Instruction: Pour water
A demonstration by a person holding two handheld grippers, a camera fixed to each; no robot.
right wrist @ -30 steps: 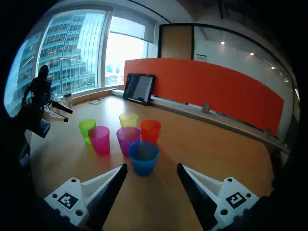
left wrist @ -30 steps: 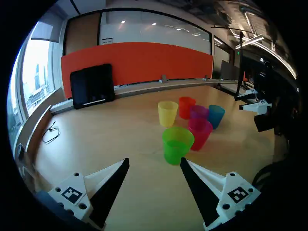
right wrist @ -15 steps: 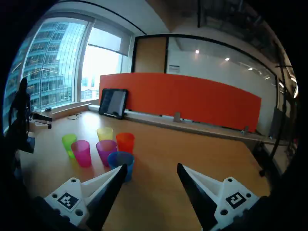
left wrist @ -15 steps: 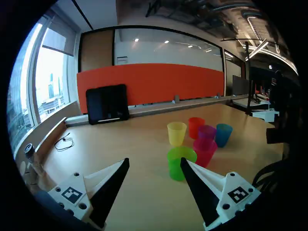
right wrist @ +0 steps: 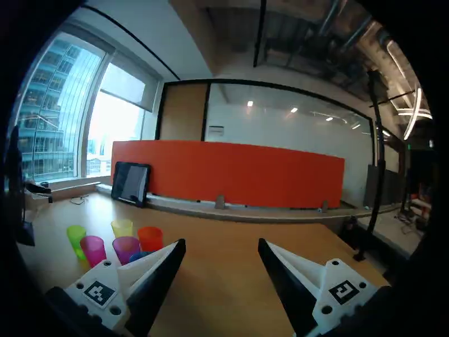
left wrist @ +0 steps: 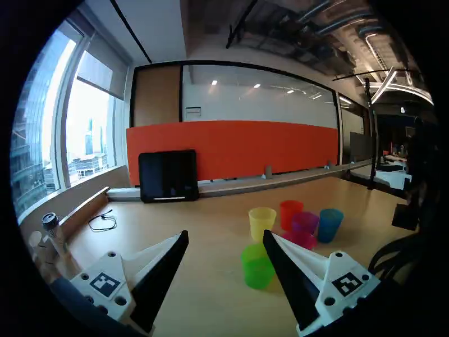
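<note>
We see the left gripper point(left wrist: 224, 233) with its two fingers spread wide and nothing between them; the green cup point(left wrist: 257, 265) stands upright on the wooden table point(left wrist: 207, 216), just past the fingertips and partly behind one finger; beyond the green cup stands the yellow cup point(left wrist: 262, 222); the pink cup point(left wrist: 303, 240) is just beside the green cup, mostly hidden by that same finger; the purple cup point(left wrist: 305, 222), red cup point(left wrist: 291, 212) and blue cup point(left wrist: 329, 224) cluster farther off from the green cup; well beyond it a dark tablet point(left wrist: 168, 175) leans at the foot of an orange panel point(left wrist: 241, 149).

The right gripper point(right wrist: 220, 241) is likewise spread and empty, held above the table point(right wrist: 224, 281); here the green cup point(right wrist: 76, 236) sits at the outer end of the cluster; the pink cup point(right wrist: 93, 249) is just beside it; then come the yellow cup point(right wrist: 122, 227), purple cup point(right wrist: 126, 247) and red cup point(right wrist: 150, 238); the blue cup point(right wrist: 137, 256), farthest from the green cup, peeks from behind a finger; we cannot tell whether any cup holds water.
</note>
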